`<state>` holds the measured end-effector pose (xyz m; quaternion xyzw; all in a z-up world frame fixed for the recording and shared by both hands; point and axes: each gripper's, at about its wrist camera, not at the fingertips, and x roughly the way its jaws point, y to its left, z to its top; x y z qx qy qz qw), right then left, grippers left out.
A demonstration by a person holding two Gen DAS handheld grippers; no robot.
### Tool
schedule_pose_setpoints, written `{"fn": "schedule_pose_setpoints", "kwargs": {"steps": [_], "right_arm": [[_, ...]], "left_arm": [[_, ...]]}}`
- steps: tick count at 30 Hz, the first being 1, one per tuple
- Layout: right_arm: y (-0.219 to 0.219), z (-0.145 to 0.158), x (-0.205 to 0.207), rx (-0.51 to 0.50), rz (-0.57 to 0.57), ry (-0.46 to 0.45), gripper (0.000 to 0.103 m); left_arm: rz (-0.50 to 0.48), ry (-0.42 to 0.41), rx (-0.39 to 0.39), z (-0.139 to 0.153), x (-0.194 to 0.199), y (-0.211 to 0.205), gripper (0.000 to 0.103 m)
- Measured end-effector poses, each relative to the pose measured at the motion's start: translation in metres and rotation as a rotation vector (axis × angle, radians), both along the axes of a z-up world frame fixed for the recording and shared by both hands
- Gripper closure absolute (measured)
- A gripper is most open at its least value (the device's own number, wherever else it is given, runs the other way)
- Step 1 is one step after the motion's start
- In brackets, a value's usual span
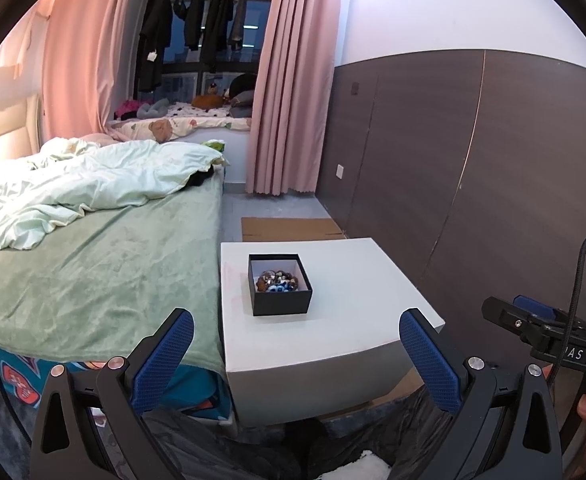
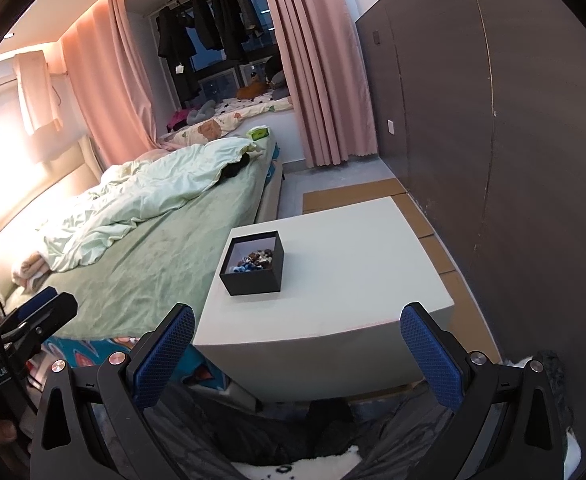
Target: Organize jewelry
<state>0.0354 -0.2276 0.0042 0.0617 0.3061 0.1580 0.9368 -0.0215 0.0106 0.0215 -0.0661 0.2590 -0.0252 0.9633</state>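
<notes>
- Bedroom setup was pretty cramped: green-covered bed (image 1: 93, 264) on one side, dark panelled wall (image 1: 453, 160) on the other, pink curtains (image 1: 289, 100) at the back, and a low white table (image 1: 333, 320) squeezed in between.
- On that table sat the black box (image 1: 280, 285), lid off, nearer the bed-side edge than the wall side. All the jewelry (image 1: 279, 280) I could see was piled in one tangled heap inside it, beads in brown, white and blue. Nothing laid out on the tabletop.
- Left gripper (image 1: 297, 354) was spread wide, nothing between the blue pads, hanging back short of the table. Right gripper (image 2: 297, 354) same deal: wide apart, empty, well clear of the box.
- What could go wrong, imo: the box looked light and wasn't held down, so a finger catching the rim could shove it toward the bed-side edge or tip it.
- Also, that heap looked tangled. Pinching one piece would probably drag the neighbours up and drop them on the floor or bed.
- Readable writing: the other gripper's body showed "GenRobot" something in the right wrist view, and letters like "AS" in the left one. Rest was cut off.
</notes>
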Motion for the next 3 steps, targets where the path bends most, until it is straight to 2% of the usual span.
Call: {"fn": "schedule_pose_setpoints", "kwargs": {"steps": [3], "right_arm": [[-0.0013, -0.0023, 0.0014, 0.003, -0.003, 0.012, 0.000]], "left_arm": [[-0.001, 0.000, 0.004, -0.0003, -0.0002, 0.0006, 0.000]]}}
